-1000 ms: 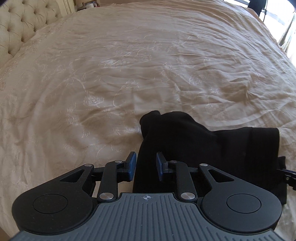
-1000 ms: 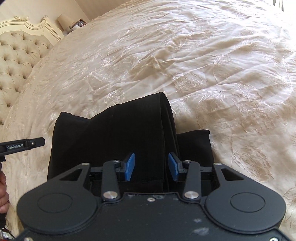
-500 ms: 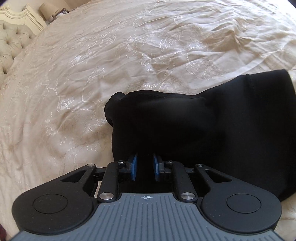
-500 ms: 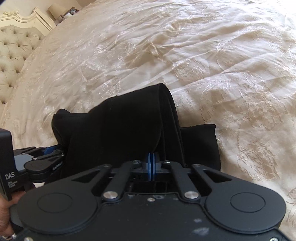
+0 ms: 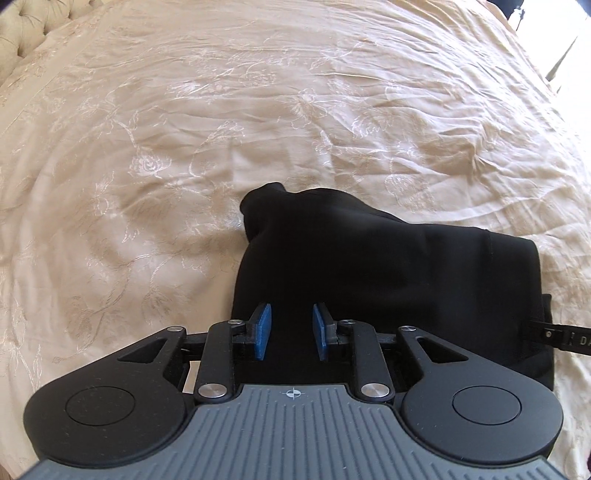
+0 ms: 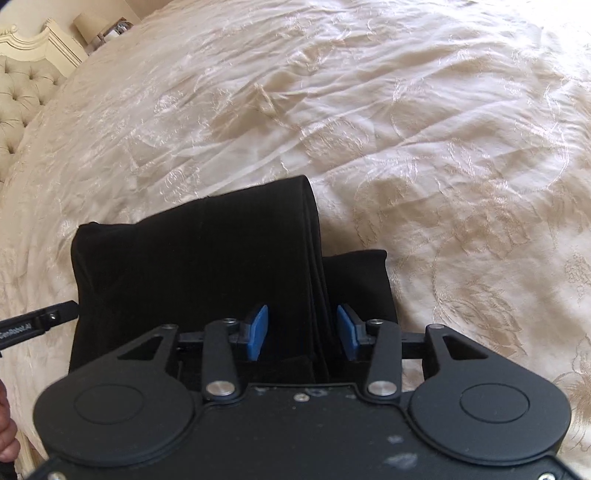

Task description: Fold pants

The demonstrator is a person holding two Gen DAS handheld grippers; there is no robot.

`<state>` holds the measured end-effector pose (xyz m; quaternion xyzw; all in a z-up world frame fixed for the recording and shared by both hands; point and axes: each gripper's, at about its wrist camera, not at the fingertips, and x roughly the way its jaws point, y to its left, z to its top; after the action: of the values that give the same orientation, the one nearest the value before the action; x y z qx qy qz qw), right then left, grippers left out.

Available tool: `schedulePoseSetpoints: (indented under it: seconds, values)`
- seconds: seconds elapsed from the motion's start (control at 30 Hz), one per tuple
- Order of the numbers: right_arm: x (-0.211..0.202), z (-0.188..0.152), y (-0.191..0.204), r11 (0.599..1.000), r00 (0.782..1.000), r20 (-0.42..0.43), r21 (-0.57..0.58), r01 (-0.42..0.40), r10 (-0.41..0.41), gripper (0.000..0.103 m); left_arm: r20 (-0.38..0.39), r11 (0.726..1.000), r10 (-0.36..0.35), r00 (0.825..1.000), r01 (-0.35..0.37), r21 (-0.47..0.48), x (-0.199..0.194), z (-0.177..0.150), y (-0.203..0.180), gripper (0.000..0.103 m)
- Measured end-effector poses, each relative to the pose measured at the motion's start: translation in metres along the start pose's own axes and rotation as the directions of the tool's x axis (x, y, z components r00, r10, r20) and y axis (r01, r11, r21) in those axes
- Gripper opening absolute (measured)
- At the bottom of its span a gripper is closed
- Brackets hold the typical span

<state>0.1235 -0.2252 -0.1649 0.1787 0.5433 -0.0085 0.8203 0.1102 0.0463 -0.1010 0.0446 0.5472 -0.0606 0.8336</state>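
The black pants (image 5: 388, 266) lie folded in a compact bundle on the cream bedspread (image 5: 258, 110). They also show in the right wrist view (image 6: 207, 266), with stacked layer edges along the right side. My left gripper (image 5: 290, 330) is open, its blue pads just above the near left part of the bundle. My right gripper (image 6: 301, 332) is open over the bundle's near right edge. Neither holds cloth.
A tufted cream headboard (image 6: 22, 96) stands at the far left, with a lamp (image 6: 86, 24) on a nightstand behind it. The right gripper's tip (image 5: 554, 338) shows at the left view's right edge. The embroidered bedspread spreads wide beyond the pants.
Half a second ago both grippers were shut or nearly shut on the pants. Now both have opened and let go, and the bundle rests on the bed.
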Motion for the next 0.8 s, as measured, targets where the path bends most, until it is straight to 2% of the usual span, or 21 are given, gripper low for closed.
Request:
schedulePoseSetpoints:
  seconds: [0.2,0.27,0.33,0.37,0.43,0.5,0.57,0.67,0.8]
  values:
    - [0.007,-0.004,-0.007,0.998,0.999,-0.003,0.036,-0.047,0.047,0.048,-0.027,0.997,0.03,0.999,-0.032,-0.072,-0.005,-0.011,0.026,0.024]
    - [0.005,-0.003,-0.007,0.998,0.998,-0.011,0.033,-0.054,0.054,0.042,-0.032,0.995,0.039,0.999,-0.042,-0.088,-0.007,-0.015,0.032,0.024]
    - [-0.003,-0.003,-0.003,0.997,0.997,-0.001,0.016,-0.072,0.072,0.018,-0.031,0.994,0.043,0.999,-0.045,-0.094,-0.009,-0.018,0.036,0.024]
    - [-0.013,-0.004,-0.001,0.995,0.995,0.011,0.013,-0.103,0.102,0.011,-0.028,0.994,0.044,0.999,-0.046,-0.095,-0.01,-0.018,0.037,0.024]
    - [-0.04,-0.005,0.01,0.992,0.99,0.052,-0.022,-0.128,0.129,0.009,-0.02,0.995,0.045,0.999,-0.047,-0.093,-0.013,-0.019,0.037,0.024]
    - [-0.064,-0.009,0.017,0.992,0.989,0.097,-0.077,-0.102,0.11,0.009,-0.009,0.995,0.04,0.999,-0.041,-0.091,-0.014,-0.018,0.036,0.024]
    - [-0.076,-0.016,0.009,0.996,0.99,0.126,-0.059,-0.061,0.068,0.009,-0.001,0.996,0.028,1.0,-0.028,-0.084,-0.014,-0.016,0.032,0.024]
    - [-0.059,-0.022,-0.015,0.999,0.998,0.065,0.024,-0.026,0.024,0.009,0.003,0.999,0.009,1.0,-0.009,-0.051,-0.012,-0.012,0.02,0.024]
    - [-0.042,-0.024,-0.014,0.999,0.998,0.048,-0.022,0.042,-0.041,0.009,0.004,1.0,-0.005,1.0,0.005,0.023,-0.006,-0.008,0.0,0.024]
